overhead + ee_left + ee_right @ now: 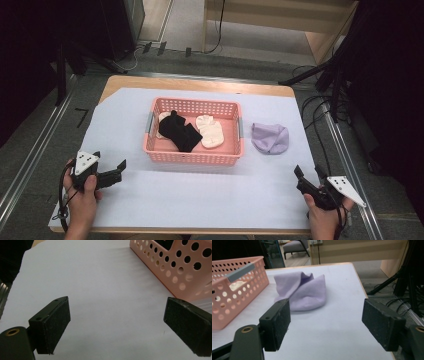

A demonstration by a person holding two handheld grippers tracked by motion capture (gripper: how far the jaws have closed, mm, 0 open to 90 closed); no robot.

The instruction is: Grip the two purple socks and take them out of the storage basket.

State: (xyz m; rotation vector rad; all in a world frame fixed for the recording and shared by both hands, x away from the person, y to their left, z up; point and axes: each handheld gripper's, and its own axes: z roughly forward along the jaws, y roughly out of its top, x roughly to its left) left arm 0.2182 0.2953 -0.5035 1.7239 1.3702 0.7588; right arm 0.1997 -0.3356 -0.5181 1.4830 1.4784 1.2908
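A pink perforated basket (pixel 192 159) stands at the middle of the table, holding a black sock (pixel 180 131) and a cream sock (pixel 210 131). A crumpled lavender cloth (pixel 270 138) lies on the white sheet just right of the basket. My left gripper (pixel 110 160) rests near the front left, open and empty, its jaws pointing toward the basket's corner (pixel 175 267). In its own view the left gripper (pixel 116 322) has only bare sheet between its pads. My right gripper (pixel 307 172), at the front right, is open and empty. It (pixel 327 322) faces the lavender cloth (pixel 304 292), a little short of it.
The white sheet (pixel 200 195) covers a wooden table whose right edge lies close beside my right hand. The basket has a grey handle (pixel 239 272) on its right end. Black stands and cables (pixel 320 115) sit on the floor beyond the table's right side.
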